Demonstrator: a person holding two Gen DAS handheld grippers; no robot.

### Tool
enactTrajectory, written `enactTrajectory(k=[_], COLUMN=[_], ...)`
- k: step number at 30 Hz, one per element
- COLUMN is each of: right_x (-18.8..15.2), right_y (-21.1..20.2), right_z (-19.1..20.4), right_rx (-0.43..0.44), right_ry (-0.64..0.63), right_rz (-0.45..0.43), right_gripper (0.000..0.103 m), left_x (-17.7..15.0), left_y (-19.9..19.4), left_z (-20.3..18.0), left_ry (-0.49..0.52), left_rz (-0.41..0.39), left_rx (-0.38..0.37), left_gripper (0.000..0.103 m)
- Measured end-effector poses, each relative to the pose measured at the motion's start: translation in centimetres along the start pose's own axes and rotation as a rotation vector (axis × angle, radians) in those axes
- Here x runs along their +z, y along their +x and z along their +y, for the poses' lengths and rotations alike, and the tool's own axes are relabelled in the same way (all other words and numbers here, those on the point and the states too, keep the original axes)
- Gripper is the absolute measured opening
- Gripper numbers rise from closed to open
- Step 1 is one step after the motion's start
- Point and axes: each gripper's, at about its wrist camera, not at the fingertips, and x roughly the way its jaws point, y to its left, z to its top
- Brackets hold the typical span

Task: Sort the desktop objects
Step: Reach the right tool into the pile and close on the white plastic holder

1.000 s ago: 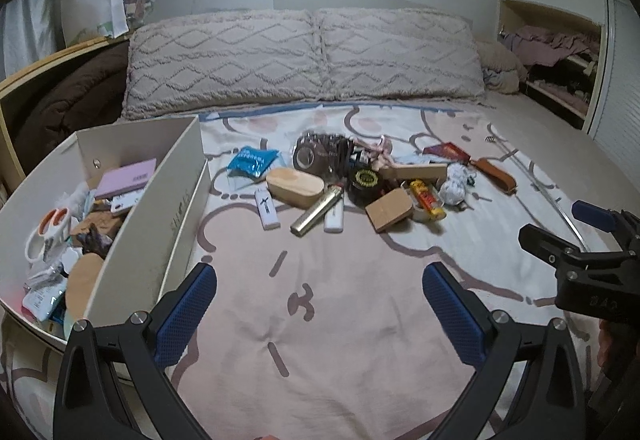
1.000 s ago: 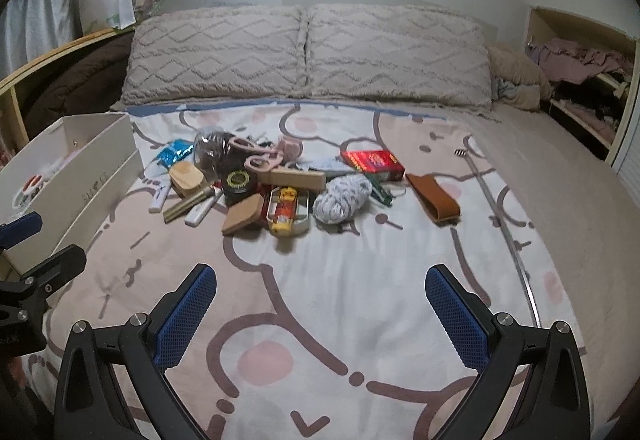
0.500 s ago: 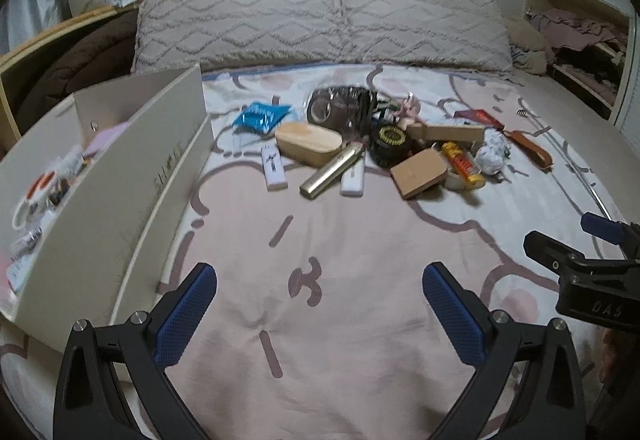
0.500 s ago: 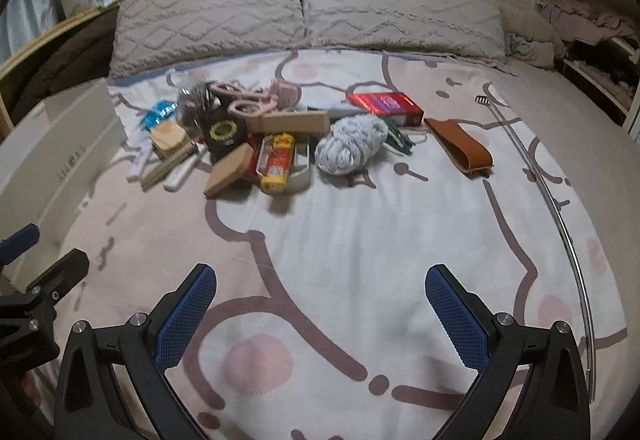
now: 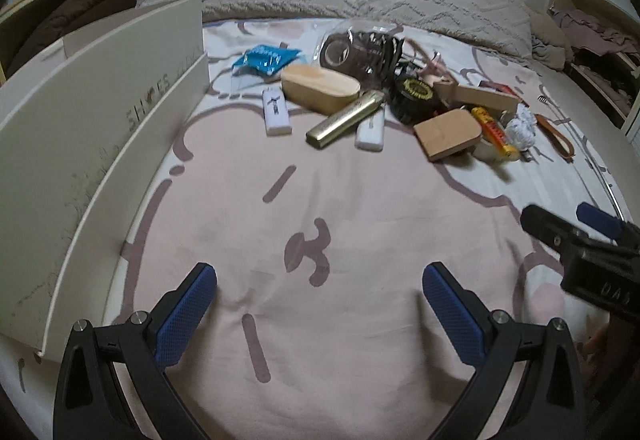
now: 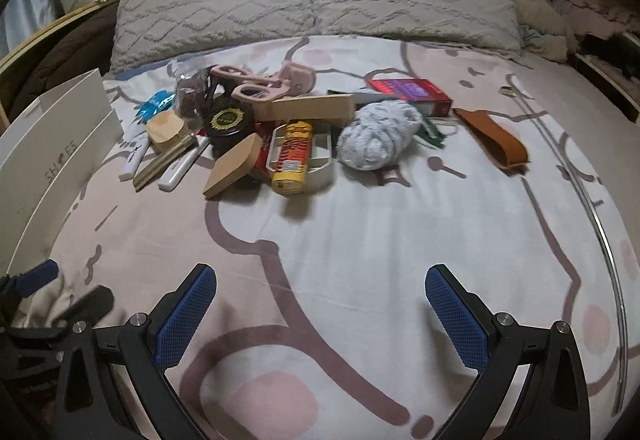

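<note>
Ahead, the pile of objects [image 6: 280,132] lies well beyond both released tools, left [image 5: 320,292] and right [image 6: 320,296].

The left tool [image 5: 320,306] is held low and level with its two blue-padded fingers [image 5: 185,314] spread wide apart and nothing between them. The right tool [image 6: 320,306] is in the same pose, its blue pads [image 6: 456,316] also wide apart and empty. Each shows in the other's view: the right tool [image 5: 580,240] comes in at the right edge of the left wrist view, and the left tool [image 6: 48,292] sits blurred at the near left of the right wrist view.
</note>
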Motion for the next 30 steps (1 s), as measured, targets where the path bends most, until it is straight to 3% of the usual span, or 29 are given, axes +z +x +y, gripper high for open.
enactTrajectory(k=[8, 14, 24, 30], right_x=[1.9, 3.3, 5.8, 7.2], right_y=[2.3, 3.3, 3.9, 5.5], right_z=[0.4, -0.6, -0.8, -0.4], right_rx=[0.027, 0.074, 0.123, 0.108], right_ry=[-0.037, 0.011, 0.028, 0.027], right_rz=[0.011, -0.001, -0.073, -0.057], right_gripper=[0.103, 0.102, 0.049, 0.048], left_x=[-0.4, -0.6, -0.7, -0.7], left_y=[0.8, 1.3, 1.7, 1.6], left_z=[0.0, 0.0, 0.2, 0.2], left_ry=[0.007, 0.004, -0.005, -0.004], left_rz=[0.016, 0.017, 0.024, 0.016], left_rx=[0.010, 0.013, 0.006, 0.003], left_gripper=[0.103, 0.103, 0.103, 0.103])
